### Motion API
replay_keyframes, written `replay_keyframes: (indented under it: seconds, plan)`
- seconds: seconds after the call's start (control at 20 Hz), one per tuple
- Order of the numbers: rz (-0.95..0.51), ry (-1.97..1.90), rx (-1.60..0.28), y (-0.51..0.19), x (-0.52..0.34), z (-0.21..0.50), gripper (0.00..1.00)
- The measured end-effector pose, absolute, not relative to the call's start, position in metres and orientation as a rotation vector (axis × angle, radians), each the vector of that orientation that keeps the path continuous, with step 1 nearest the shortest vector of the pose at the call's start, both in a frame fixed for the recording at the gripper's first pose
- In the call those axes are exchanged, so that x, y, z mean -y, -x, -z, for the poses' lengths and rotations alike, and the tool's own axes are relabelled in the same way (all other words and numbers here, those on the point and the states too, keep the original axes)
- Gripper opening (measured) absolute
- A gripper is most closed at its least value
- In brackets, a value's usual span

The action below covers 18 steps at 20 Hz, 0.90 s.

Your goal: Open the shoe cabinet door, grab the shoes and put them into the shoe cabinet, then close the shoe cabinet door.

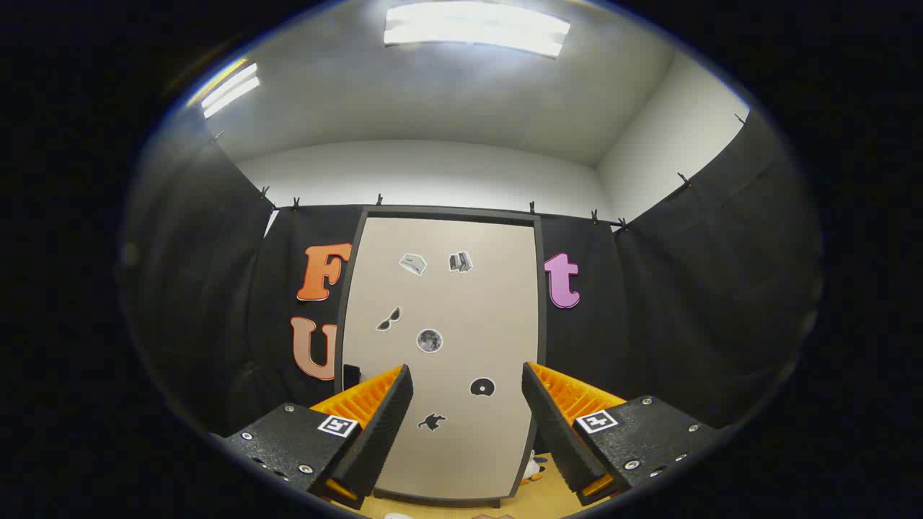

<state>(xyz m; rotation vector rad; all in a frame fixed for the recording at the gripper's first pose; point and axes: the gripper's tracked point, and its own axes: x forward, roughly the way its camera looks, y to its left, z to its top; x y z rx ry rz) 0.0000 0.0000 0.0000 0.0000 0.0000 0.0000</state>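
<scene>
The tongs [467, 425] are released, fingers spread wide and holding nothing. The shoe cabinet door [443, 346] stands shut directly ahead of and beyond the fingers, a tall pale panel in a dark frame [345, 303]. Judged rigid and smooth-faced: pads would likely slip on the flat surface. No handle can be made out; a free edge is the probable place to hook or pinch. A small white object [533, 468], unidentifiable, lies at the door's base beside the right finger.

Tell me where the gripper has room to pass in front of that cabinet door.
The gripper is open, nothing between its fingers; that gap faces the shut cabinet door. A bare strip of floor lies at the door's foot. A small white thing crowds its corner.
</scene>
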Motion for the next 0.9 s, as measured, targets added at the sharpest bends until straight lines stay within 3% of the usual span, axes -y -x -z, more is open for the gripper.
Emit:
replay_keyframes:
  seconds: [0.9]
  plan:
    - [-0.012,-0.038,-0.023,-0.013,-0.007,0.01,0.95]
